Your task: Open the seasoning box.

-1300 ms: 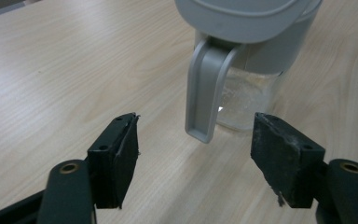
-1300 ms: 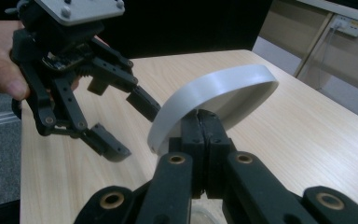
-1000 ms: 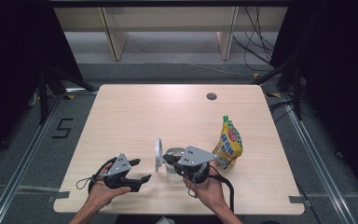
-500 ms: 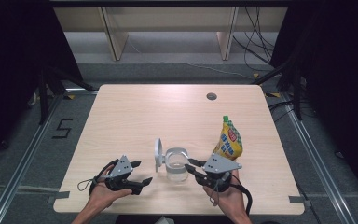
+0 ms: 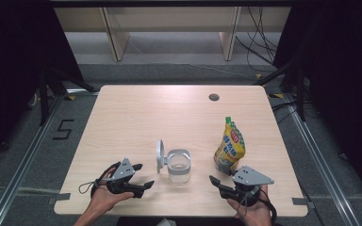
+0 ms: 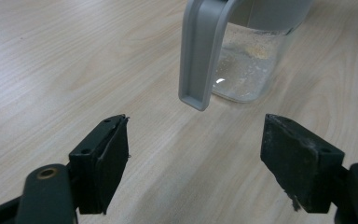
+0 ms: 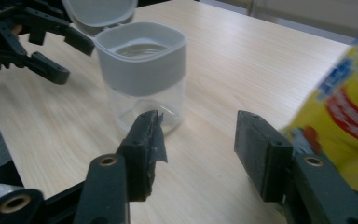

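The clear plastic jar with a grey collar and hinged grey lid [image 5: 177,165] stands upright on the light wooden tabletop [image 5: 169,113], near its front edge, lid swung open toward the left. The yellow stand-up snack pouch [image 5: 230,147] stands upright just right of the jar, apart from it.

The left tool [image 5: 140,178] rests on the tabletop left of the jar, released, with nothing between its jaws. The right tool [image 5: 215,182] sits in front of the pouch, released and empty; its jaws have just been opening.

Hazards:
- The open lid [image 6: 200,51] hangs close in front of the left tool. A forward push there would probably tip or slide the light jar.
- The pouch stands just beside the right tool [image 7: 196,135]. A sideways sweep could topple it.
- Both tools work near the front edge; a nudged item could drop off.

Clearance: the rear and left portions of the tabletop lie open, apart from a small round hole [image 5: 213,97] near the rear edge. The gap between jar and pouch is narrow.
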`<state>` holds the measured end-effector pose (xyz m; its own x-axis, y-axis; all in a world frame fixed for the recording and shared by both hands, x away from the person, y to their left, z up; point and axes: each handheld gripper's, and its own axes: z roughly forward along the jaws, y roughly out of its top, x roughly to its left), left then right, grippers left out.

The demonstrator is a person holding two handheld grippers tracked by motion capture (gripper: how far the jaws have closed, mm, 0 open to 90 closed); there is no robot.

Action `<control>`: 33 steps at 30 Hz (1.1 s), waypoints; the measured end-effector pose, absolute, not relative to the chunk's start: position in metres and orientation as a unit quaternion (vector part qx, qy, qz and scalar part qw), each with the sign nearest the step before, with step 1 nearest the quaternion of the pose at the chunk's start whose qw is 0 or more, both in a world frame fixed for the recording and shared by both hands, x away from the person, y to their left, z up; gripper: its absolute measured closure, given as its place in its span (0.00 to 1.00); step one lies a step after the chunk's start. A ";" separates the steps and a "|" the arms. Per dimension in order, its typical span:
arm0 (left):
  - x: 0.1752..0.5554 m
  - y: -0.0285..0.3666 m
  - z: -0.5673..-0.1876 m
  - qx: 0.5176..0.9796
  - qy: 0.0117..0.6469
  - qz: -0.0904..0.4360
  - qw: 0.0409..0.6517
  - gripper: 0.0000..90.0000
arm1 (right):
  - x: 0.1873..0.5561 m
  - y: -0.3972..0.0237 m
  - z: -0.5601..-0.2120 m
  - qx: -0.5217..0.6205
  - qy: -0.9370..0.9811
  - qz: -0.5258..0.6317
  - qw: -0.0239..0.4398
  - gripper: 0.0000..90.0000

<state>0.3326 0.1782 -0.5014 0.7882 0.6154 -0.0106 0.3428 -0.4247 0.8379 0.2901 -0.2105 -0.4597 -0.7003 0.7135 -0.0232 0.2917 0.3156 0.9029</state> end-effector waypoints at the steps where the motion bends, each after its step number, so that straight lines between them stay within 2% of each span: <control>1: 0.333 0.178 -0.502 0.828 0.289 0.151 0.456 0.25 | 0.288 -0.212 -0.460 0.330 0.780 0.490 0.205 0.55; 3: 0.332 0.176 -0.503 0.820 0.305 0.146 0.462 0.25 | 0.287 -0.220 -0.461 0.334 0.778 0.483 0.223 0.54; 4: 0.332 0.176 -0.504 0.819 0.305 0.144 0.464 0.25 | 0.283 -0.222 -0.461 0.359 0.774 0.476 0.213 0.53; 5: 0.332 0.176 -0.503 0.821 0.304 0.144 0.460 0.25 | 0.285 -0.230 -0.464 0.352 0.773 0.471 0.238 0.52; 7: 0.333 0.177 -0.502 0.826 0.302 0.146 0.452 0.25 | 0.285 -0.232 -0.465 0.365 0.771 0.471 0.225 0.51; 12: 0.333 0.176 -0.503 0.825 0.304 0.140 0.455 0.24 | 0.288 -0.245 -0.469 0.406 0.757 0.452 0.240 0.44; 16: 0.335 0.176 -0.502 0.826 0.296 0.149 0.456 0.24 | 0.290 -0.250 -0.472 0.432 0.742 0.454 0.239 0.36; 20: 0.336 0.176 -0.503 0.829 0.299 0.143 0.450 0.24 | 0.296 -0.252 -0.474 0.427 0.738 0.453 0.261 0.26; 29: 0.336 0.176 -0.503 0.830 0.301 0.144 0.447 0.24 | 0.306 -0.249 -0.477 0.449 0.720 0.457 0.266 0.18; 33: 0.336 0.176 -0.503 0.832 0.294 0.147 0.447 0.24 | 0.313 -0.246 -0.481 0.443 0.724 0.456 0.267 0.18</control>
<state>0.3363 0.1756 -0.5032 0.7834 0.6212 -0.0175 0.3578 -0.4278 0.8300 0.3127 -0.2464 -0.4814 -0.4647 0.8853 0.0171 0.3974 0.1913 0.8975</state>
